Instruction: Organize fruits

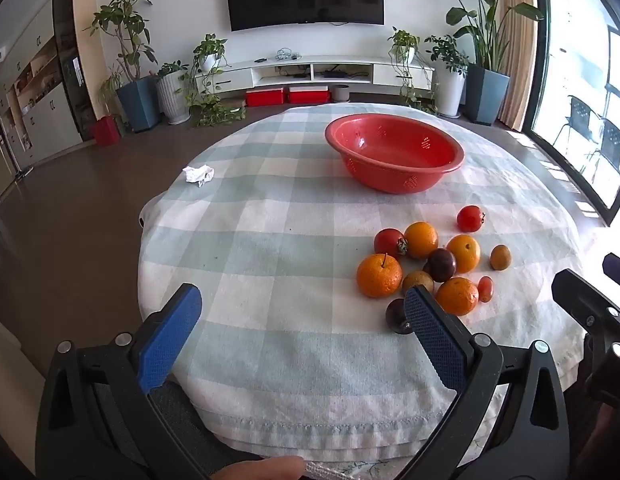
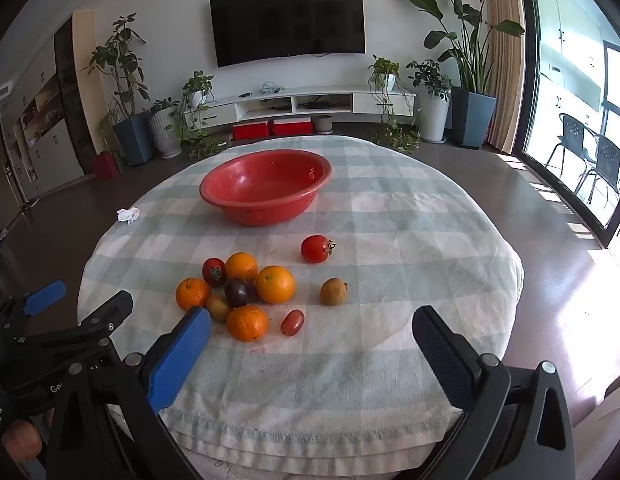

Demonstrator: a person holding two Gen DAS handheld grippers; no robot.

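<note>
— Fruits (image 2: 246, 296) sit loose in a cluster on the checked tablecloth (image 2: 349, 360); where do the claws stand?

— Both hover low over the near edge of the table, level, pointing across it. The left gripper (image 1: 302, 308) is spread wide and holds nothing. The right gripper (image 2: 311, 330) is wide too, nothing between its fingers.

— And the fruit from each?

— Ahead and to the right of the left claw, touching neither finger. For the right claw, ahead and to the left; a small red tomato (image 2: 292, 322) lies just beyond its gap. The red basin (image 2: 266, 186) stands farther off, past the fruit.

— Anything hard to see?

— The left claw's right finger (image 1: 433, 340) covers part of a dark plum (image 1: 395, 316).
</note>
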